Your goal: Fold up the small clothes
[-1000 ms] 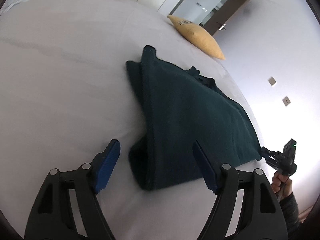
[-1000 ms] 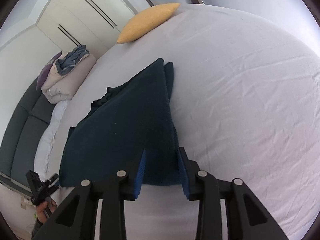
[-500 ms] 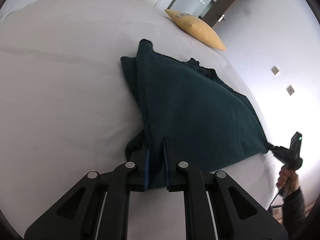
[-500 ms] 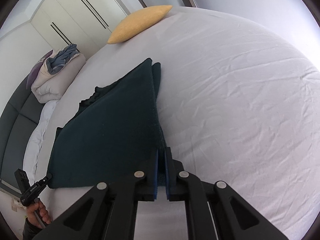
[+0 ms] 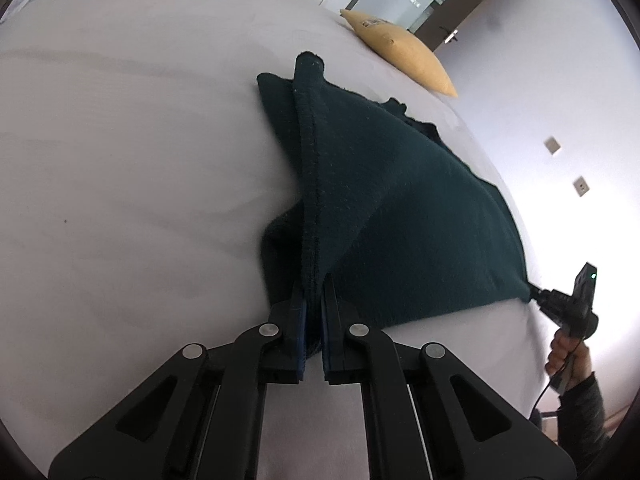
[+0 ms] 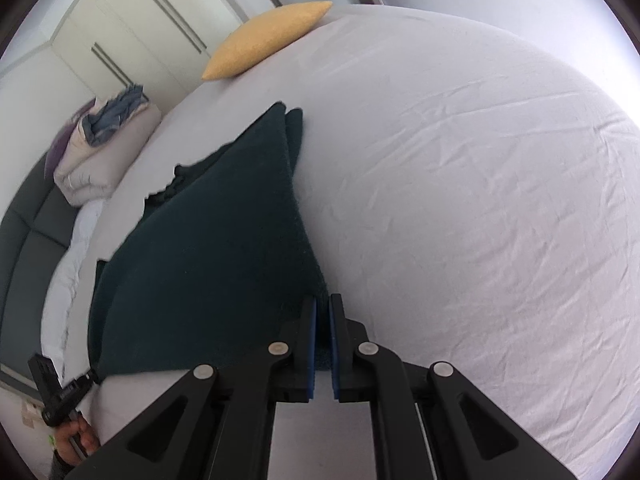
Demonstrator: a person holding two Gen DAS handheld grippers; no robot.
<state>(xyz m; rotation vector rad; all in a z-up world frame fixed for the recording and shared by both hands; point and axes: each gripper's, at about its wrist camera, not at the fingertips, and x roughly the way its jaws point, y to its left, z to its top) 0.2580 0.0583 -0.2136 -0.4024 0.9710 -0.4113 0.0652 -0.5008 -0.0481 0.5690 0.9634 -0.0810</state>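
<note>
A dark green garment (image 5: 400,208) lies folded on the white bed sheet (image 5: 140,200). My left gripper (image 5: 314,300) is shut on its near hemmed corner, and that edge rises off the sheet in a ridge. At the far right of this view my right gripper (image 5: 538,294) pinches the other near corner. In the right wrist view the garment (image 6: 208,240) spreads away to the left, with my right gripper (image 6: 322,312) shut on its near corner. My left gripper (image 6: 90,378) shows at the lower left, at the garment's other corner.
A yellow pillow (image 5: 400,52) (image 6: 268,38) lies at the far edge of the bed. A folded duvet pile (image 6: 104,152) sits by the dark headboard (image 6: 24,240). Wrinkled white sheet (image 6: 480,200) stretches to the right. A person's hand (image 5: 568,356) holds the right gripper.
Both grippers went from open around the garment's near corners to shut on them. The left one has since raised its corner, pulling the edge into a ridge.
</note>
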